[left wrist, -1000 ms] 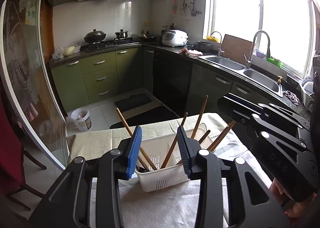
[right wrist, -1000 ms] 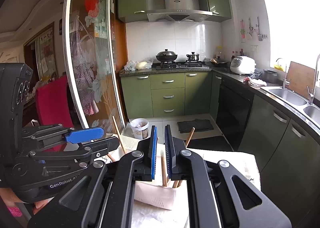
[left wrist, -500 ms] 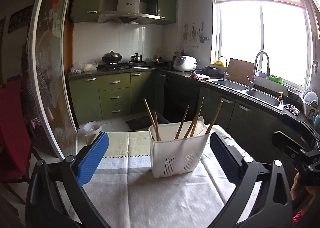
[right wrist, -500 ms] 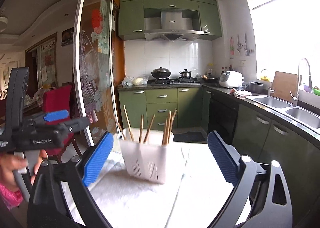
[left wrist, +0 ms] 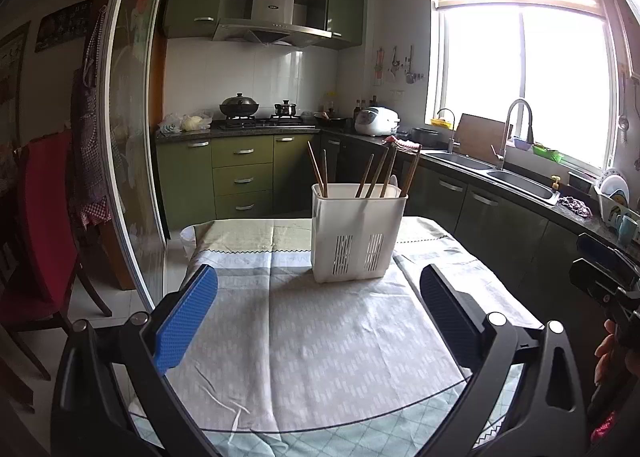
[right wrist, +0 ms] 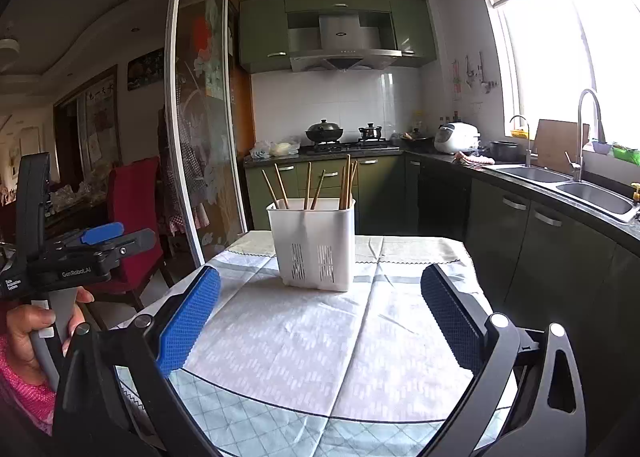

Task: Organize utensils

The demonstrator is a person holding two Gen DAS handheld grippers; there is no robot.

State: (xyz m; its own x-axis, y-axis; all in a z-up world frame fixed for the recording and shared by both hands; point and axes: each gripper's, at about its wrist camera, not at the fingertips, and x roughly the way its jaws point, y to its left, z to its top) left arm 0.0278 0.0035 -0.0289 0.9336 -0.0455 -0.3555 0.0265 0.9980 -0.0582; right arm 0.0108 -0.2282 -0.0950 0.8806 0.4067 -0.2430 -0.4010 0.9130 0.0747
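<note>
On the table [left wrist: 328,357], both grippers are now well back from the holder [left wrist: 356,233]; a second ago they sat right over it, left gripper [left wrist: 318,317] with its pads around the chopsticks, right gripper [right wrist: 320,319] nearly closed among them. Both sets of jaws have just been opening and now stand wide apart with only cloth between them, nothing held. My read: the last chopsticks are dropped in and this is the retreat, so the sorting looks done or close to it; no loose utensils show on the cloth in either view. Holder stands upright at mid-table toward the far edge, long axis vertical, slotted face toward the cameras. Chopsticks [left wrist: 374,177] all sit inside it, tips up, long axes near vertical but fanned: two at the left side lean left, the rest cluster to the right and lean right. From the right wrist view, same holder [right wrist: 314,243], sticks [right wrist: 346,181] splayed a bit. Which inner compartment each is in, can't tell.
</note>
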